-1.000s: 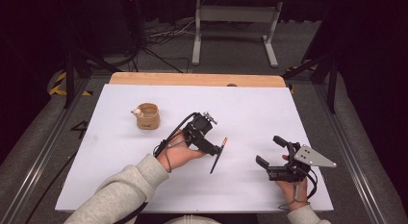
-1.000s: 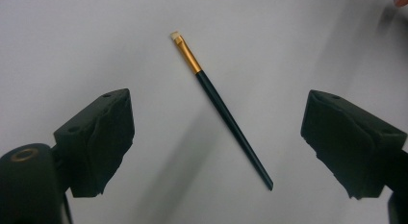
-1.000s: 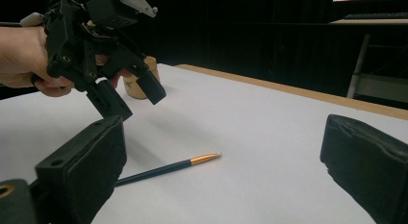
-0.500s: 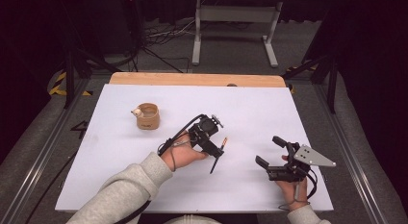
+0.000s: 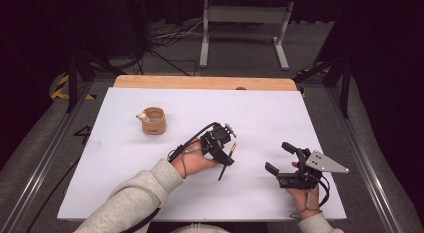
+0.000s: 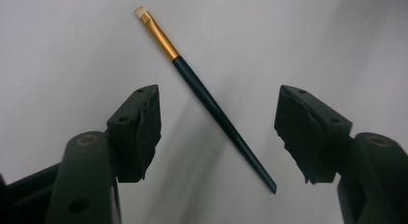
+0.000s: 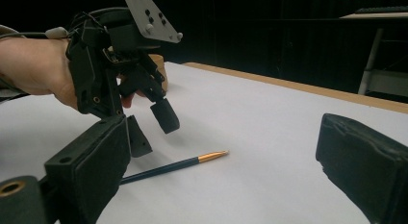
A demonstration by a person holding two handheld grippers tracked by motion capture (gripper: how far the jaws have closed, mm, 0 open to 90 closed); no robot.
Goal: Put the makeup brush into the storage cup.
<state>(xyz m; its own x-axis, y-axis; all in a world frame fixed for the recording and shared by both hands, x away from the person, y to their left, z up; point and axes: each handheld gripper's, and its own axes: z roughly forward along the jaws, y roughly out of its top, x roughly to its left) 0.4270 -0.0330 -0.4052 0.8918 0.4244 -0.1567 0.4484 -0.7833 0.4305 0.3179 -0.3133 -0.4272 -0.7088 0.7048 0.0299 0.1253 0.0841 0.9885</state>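
Toward the left of the white table (image 5: pixel 120 158), a small wooden cup (image 5: pixel 153 121) is seen standing well apart from both hands. Nearer the middle, the left gripper (image 5: pixel 226 154) is held pointing down over a thin paintbrush (image 6: pixel 207 92), which lies flat on the table with its gold ferrule and pale tip away from the person. The jaws have just been closing, yet they are seen apart, with the dark handle lying between the pads (image 6: pixel 146 132) and touched by neither. Further right, the right gripper (image 5: pixel 282 158) is held low above the table, its jaws spread wide with nothing between them, well apart from the paintbrush.
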